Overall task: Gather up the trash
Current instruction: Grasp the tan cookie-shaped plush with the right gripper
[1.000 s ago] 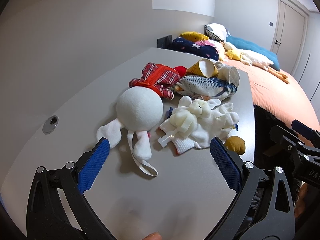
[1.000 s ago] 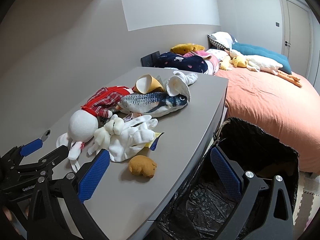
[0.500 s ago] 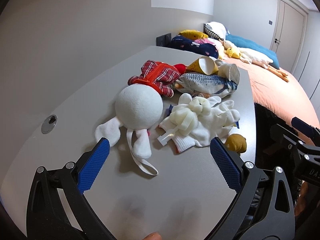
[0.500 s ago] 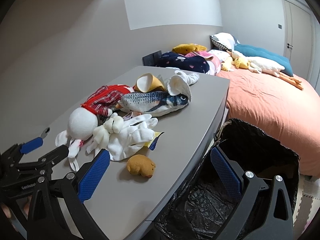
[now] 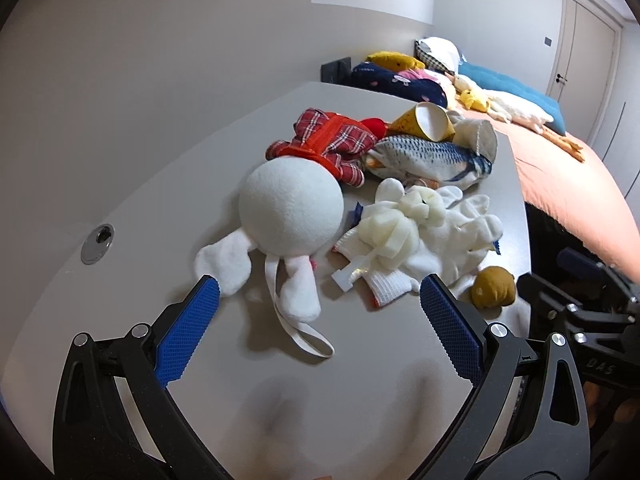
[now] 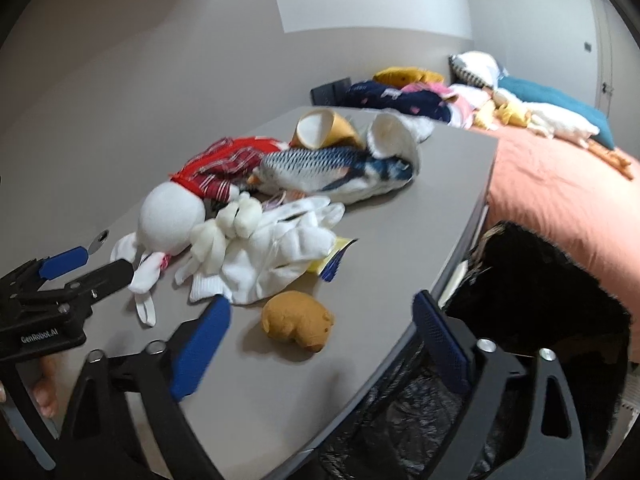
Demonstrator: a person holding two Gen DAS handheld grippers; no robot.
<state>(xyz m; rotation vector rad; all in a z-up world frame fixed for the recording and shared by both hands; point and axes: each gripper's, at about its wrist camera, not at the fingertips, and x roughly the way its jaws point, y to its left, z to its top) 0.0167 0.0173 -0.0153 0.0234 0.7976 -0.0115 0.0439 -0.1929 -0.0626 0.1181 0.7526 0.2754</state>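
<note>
A pile lies on the grey table (image 5: 160,184): a white plush doll in red plaid (image 5: 292,212), white gloves with foam pieces (image 5: 424,236), a fish plush (image 5: 428,156), yellow paper cones (image 5: 424,120) and a small brown plush (image 5: 492,292). The brown plush (image 6: 298,322) lies just ahead of my right gripper (image 6: 320,316), which is open and empty. My left gripper (image 5: 316,292) is open and empty, just short of the doll's ears. A black trash bag (image 6: 532,300) stands open beside the table's right edge.
A bed with an orange cover (image 6: 560,200) and several pillows and plush toys (image 6: 400,96) lies beyond the table. A round metal grommet (image 5: 97,239) sits in the table at the left. A yellow and blue wrapper (image 6: 334,258) pokes out under the gloves.
Both grippers have moved forward toward the pile. The right gripper has swung left, from over the trash bag toward the brown plush. Nothing was taken hold of.
</note>
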